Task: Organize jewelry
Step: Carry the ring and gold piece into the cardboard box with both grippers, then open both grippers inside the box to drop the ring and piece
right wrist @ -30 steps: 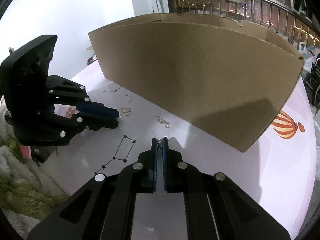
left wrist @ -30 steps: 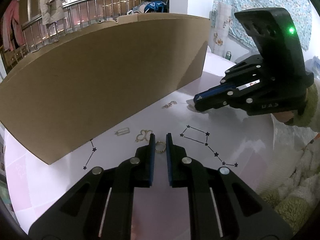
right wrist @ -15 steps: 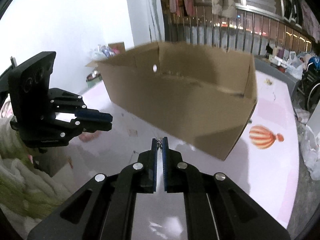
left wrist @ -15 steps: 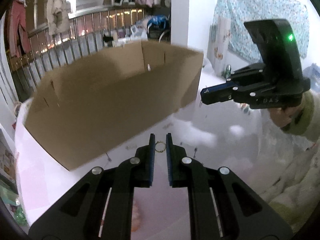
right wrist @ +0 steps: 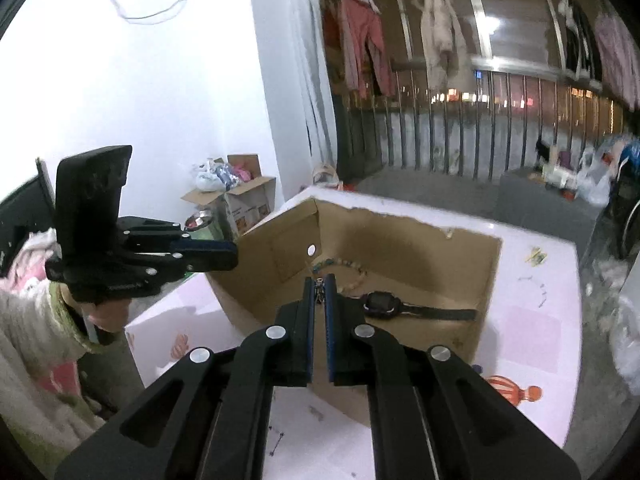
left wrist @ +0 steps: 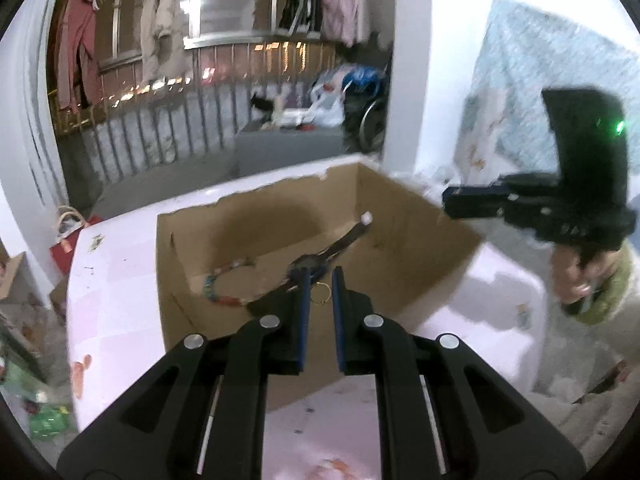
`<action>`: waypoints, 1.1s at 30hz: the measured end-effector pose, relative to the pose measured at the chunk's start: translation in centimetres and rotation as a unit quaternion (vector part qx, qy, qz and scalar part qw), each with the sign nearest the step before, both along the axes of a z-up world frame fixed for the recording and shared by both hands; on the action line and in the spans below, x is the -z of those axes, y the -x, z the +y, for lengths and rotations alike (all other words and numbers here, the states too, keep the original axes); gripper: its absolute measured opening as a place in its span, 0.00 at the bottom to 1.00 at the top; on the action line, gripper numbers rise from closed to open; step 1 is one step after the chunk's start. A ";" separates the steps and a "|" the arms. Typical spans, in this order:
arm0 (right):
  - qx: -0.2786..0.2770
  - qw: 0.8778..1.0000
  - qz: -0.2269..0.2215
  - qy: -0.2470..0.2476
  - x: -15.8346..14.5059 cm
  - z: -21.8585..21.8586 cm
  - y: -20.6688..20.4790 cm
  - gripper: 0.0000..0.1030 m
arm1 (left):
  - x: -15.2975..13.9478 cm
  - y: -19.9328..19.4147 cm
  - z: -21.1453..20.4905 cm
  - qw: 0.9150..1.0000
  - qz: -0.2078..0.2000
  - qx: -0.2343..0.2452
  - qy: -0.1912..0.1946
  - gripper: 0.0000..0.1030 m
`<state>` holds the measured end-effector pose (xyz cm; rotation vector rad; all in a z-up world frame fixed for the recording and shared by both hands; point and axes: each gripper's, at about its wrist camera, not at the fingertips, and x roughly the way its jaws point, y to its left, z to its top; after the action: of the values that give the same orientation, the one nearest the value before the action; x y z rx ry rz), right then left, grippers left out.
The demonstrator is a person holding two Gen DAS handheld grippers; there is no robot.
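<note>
- The left gripper pinches a thin gold ring above the cardboard box; a loose pinch could drop it outside.
- The right gripper clamps a small silvery trinket over the box; it may snag the beaded bracelet or wristwatch.

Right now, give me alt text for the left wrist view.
The left gripper holds a small gold ring over an open cardboard box containing a watch and a beaded bracelet. The right gripper hovers at right.

Both tongs rose over the box.
</note>
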<state>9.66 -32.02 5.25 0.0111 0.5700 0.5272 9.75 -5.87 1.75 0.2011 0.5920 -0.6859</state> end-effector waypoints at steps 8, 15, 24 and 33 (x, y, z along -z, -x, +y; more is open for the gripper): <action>0.037 0.996 0.067 0.037 2.7 0.2 -5.1 0.06 | 2.3 -5.4 -0.8 0.998 0.056 -0.021 -0.025 0.17; 0.058 0.995 0.071 0.038 3.2 -0.8 -5.7 0.25 | 2.9 -6.5 -0.4 0.997 0.069 -0.034 -0.017 0.42; 0.078 0.995 0.058 0.016 2.6 -2.5 -4.4 0.33 | 2.4 -5.6 0.4 0.998 0.057 -0.038 0.009 0.45; 0.063 0.998 0.024 0.002 1.4 -3.3 0.3 0.34 | 0.4 -0.8 2.1 0.999 0.011 -0.023 0.030 0.48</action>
<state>9.32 -35.27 3.87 0.0556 0.6124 0.4032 10.59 -3.81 1.32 0.1247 0.5956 -0.6617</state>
